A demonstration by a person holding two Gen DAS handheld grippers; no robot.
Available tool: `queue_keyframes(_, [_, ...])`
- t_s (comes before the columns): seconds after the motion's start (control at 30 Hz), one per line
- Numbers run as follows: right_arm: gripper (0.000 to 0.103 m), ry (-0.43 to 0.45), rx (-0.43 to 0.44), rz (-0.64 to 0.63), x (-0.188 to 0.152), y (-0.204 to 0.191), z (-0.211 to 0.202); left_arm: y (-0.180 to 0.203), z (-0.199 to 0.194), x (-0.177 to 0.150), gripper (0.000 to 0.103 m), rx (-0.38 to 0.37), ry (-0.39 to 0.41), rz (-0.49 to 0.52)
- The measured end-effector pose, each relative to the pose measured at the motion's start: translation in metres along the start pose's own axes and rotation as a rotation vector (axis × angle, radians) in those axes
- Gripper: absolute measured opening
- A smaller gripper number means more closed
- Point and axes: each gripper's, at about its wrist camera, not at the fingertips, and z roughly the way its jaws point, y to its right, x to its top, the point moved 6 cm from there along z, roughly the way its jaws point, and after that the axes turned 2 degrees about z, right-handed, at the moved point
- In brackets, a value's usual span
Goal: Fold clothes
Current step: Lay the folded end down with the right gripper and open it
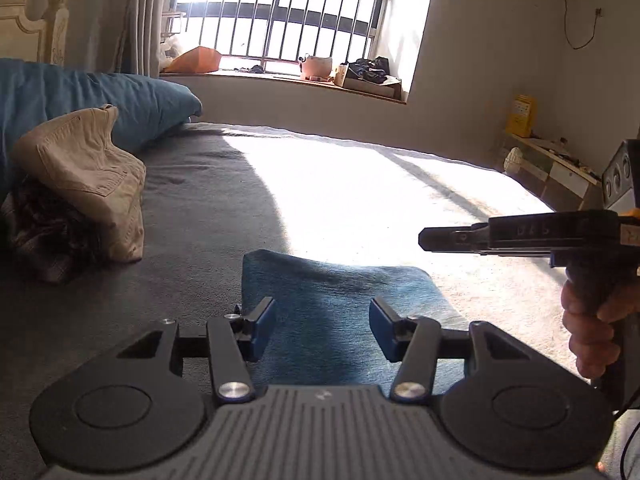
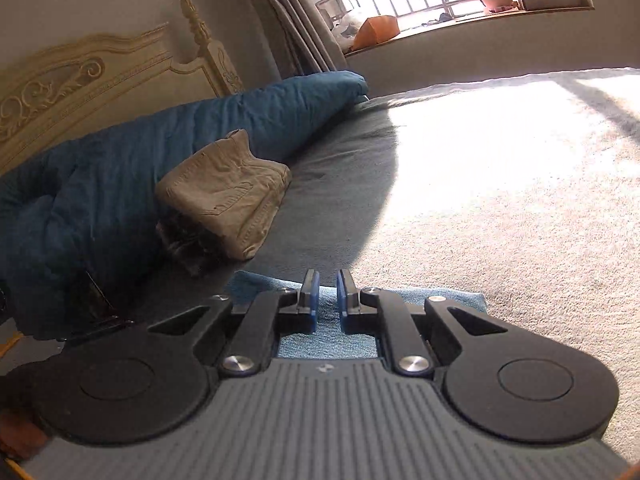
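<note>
The left gripper (image 1: 322,322) is hovering with its jaws partly apart and nothing between them above a folded blue cloth (image 1: 340,308) that is lying flat on the grey bed cover (image 1: 200,220), apparently let go so that the fold can settle. The right gripper (image 2: 328,296), gripped by a hand (image 1: 592,332), is pointing over the same cloth with its jaws nearly closed and empty, only a thin gap showing. Beside the blue pillow (image 2: 120,184), folded beige trousers (image 2: 228,192) are resting on a darker garment (image 2: 188,240), probably the finished pile where this cloth belongs.
</note>
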Motion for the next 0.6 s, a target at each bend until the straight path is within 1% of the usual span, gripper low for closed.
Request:
queue_keyframes(0.07, [0.009,-0.013,0.026,-0.029,-0.002,-0.008,0.002,-0.009,-0.007,-0.008,0.053,-0.003,-0.02,-0.039])
queue_keyframes(0.17, [0.009,-0.041,0.061,-0.078,-0.009,-0.02,0.004,-0.024,-0.021,-0.025,0.058,-0.006,-0.07,-0.081])
queue_keyframes(0.23, [0.009,-0.067,0.07,-0.096,-0.019,-0.025,0.005,-0.031,-0.027,-0.041,0.058,0.007,-0.119,-0.089])
queue_keyframes(0.33, [0.009,-0.107,0.074,-0.105,-0.035,-0.031,0.01,-0.037,-0.026,-0.057,0.057,-0.019,-0.163,-0.149])
queue_keyframes(0.43, [0.009,-0.127,0.078,-0.105,-0.043,-0.037,0.013,-0.04,-0.02,-0.063,0.043,-0.062,-0.179,-0.213])
queue_keyframes(0.5, [0.01,-0.13,0.08,-0.114,-0.045,-0.041,0.012,-0.043,-0.016,-0.066,0.025,-0.087,-0.199,-0.248])
queue_keyframes(0.53, [0.01,-0.13,0.08,-0.121,-0.045,-0.043,0.012,-0.044,-0.014,-0.068,0.021,-0.1,-0.208,-0.266])
queue_keyframes(0.6, [0.01,-0.129,0.079,-0.136,-0.045,-0.047,0.01,-0.044,-0.014,-0.067,0.015,-0.1,-0.201,-0.274])
